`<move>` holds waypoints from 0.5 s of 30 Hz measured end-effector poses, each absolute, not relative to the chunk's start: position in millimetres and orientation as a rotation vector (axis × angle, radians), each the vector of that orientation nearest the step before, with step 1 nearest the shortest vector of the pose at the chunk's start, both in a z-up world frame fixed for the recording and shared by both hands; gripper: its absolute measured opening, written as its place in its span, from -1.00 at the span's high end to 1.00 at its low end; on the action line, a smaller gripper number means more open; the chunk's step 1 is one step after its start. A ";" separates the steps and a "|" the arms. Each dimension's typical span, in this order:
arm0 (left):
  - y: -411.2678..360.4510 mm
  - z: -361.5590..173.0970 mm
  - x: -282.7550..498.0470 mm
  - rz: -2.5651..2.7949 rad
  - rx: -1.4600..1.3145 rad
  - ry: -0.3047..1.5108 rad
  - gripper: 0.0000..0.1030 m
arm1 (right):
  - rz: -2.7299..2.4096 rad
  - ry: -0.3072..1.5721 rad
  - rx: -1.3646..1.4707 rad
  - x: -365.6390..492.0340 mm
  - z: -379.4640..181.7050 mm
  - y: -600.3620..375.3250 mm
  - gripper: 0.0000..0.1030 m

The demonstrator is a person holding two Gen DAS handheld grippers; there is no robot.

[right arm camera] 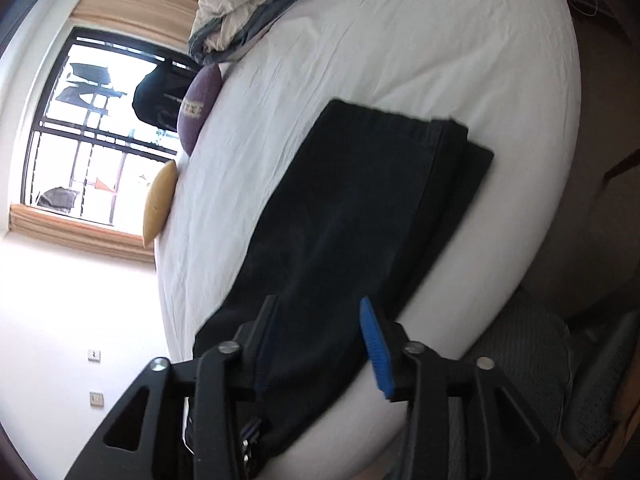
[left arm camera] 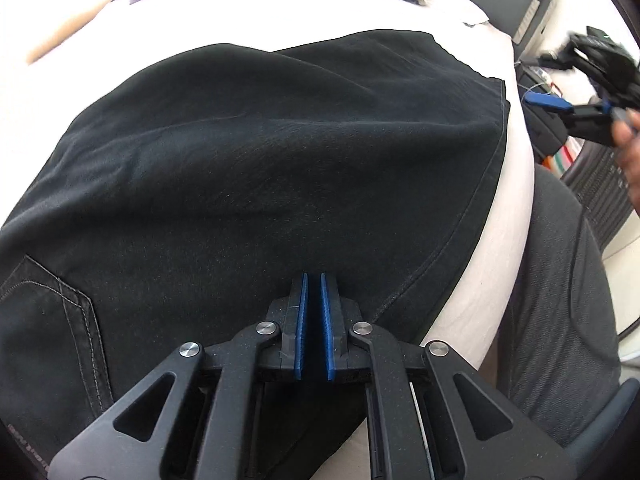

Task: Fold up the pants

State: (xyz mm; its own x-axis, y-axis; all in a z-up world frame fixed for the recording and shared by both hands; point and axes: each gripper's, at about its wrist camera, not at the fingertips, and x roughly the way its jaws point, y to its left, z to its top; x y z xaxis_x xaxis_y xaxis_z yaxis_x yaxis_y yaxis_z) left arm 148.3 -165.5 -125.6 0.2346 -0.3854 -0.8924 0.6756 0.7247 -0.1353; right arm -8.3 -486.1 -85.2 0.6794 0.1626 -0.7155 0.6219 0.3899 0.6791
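The black pants [left arm camera: 260,168] lie flat and folded over on the white bed [left arm camera: 508,216]; the right wrist view shows them as a long dark strip [right arm camera: 360,216] with the hems at the far end. My left gripper [left arm camera: 314,276] hovers just above the pants near their near edge, its blue pads almost together with nothing between them. My right gripper [right arm camera: 318,304] is open and empty above the near end of the pants; it also shows in the left wrist view [left arm camera: 548,102], off the bed's right side.
A purple cushion [right arm camera: 200,108] and a yellow cushion [right arm camera: 160,200] lie at the bed's far edge by the window. A bunched blanket [right arm camera: 248,4] sits at the head of the bed. A dark chair [left arm camera: 560,300] stands beside the bed's near edge.
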 end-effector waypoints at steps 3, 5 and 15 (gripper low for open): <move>-161.5 -124.5 147.1 -0.742 0.326 1.113 0.87 | -0.423 0.794 1.260 -7.7 -109.9 -513.7 0.00; -162.1 -127.2 139.0 -0.743 0.329 1.111 0.87 | -0.444 0.800 1.304 -6.0 -126.4 -521.9 -0.01; -165.7 -128.7 134.4 -0.741 0.344 1.111 0.87 | -0.365 0.737 1.318 -4.1 -149.0 -532.1 0.91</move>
